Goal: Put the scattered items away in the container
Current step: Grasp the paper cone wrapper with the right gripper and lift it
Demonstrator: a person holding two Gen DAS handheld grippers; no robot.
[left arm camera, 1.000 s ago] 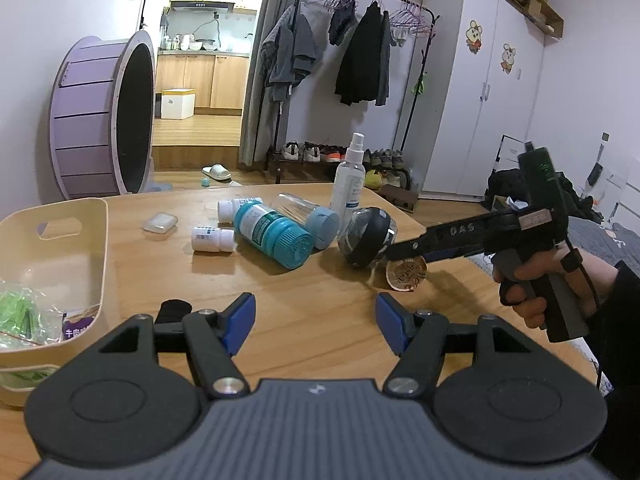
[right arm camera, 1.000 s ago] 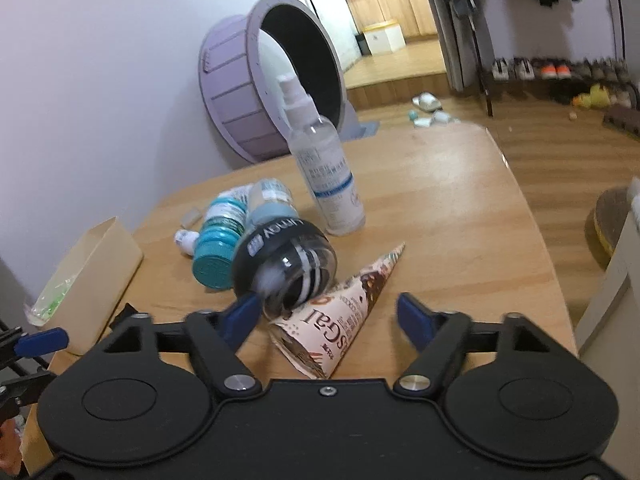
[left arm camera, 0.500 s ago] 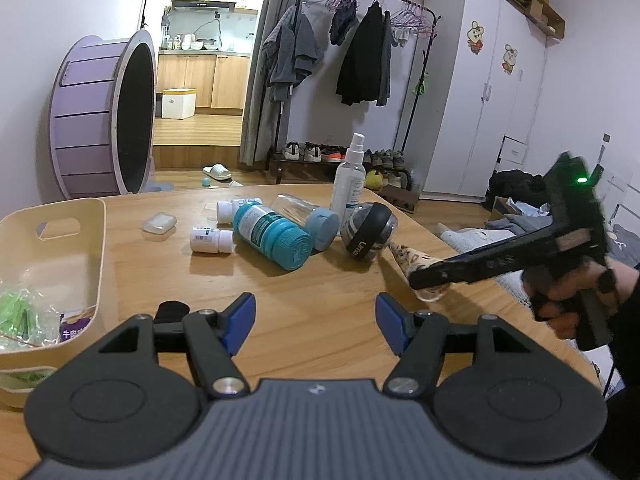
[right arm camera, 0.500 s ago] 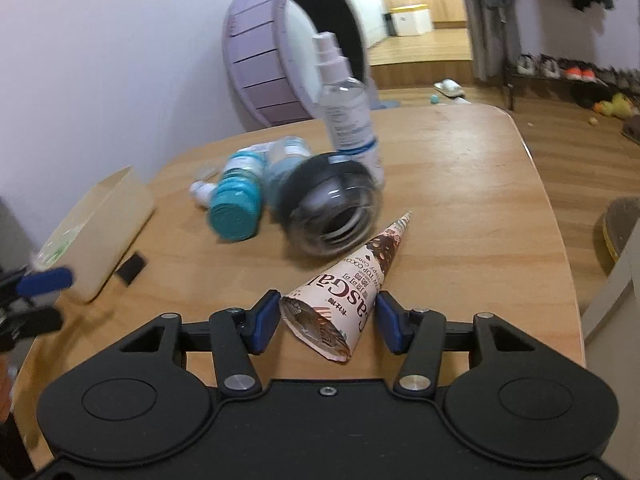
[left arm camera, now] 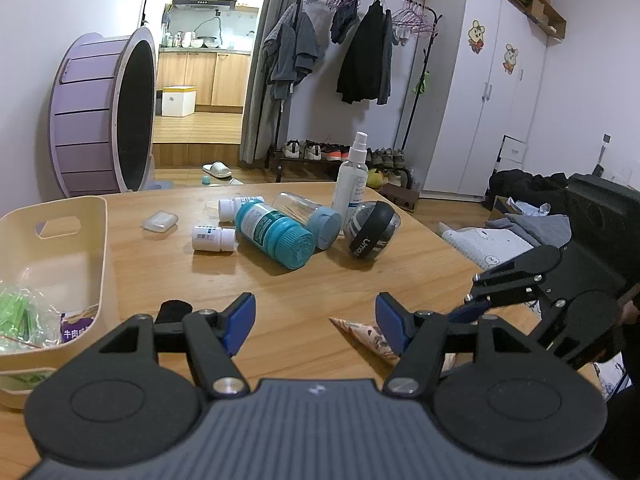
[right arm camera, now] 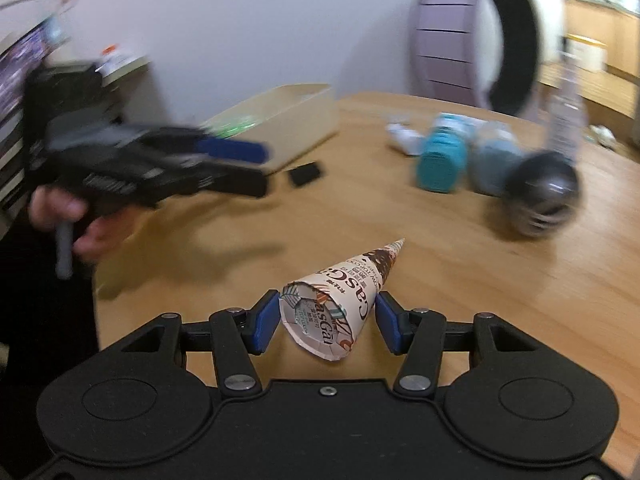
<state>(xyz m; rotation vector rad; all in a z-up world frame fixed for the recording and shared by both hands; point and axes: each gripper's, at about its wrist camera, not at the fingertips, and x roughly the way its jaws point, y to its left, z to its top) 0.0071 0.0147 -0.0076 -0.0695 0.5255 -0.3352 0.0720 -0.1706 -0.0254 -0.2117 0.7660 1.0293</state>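
Left wrist view: left gripper (left arm camera: 315,318) at bottom centre, spread wide over bare table (left arm camera: 280,284), gripping nothing; cream container (left arm camera: 70,240) at left edge.

Right wrist view: right gripper (right arm camera: 327,322) at lower centre, clamped on paper cone (right arm camera: 340,300); container (right arm camera: 288,120) upper centre.

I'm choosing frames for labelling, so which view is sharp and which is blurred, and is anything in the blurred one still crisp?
Left wrist view: sharp throughout, with fisheye bending at the edges; the bottles and basket are crisp. Right wrist view: motion-smeared; the left gripper, bottles and purple wheel streak, while the cone in the right gripper stays crisp.
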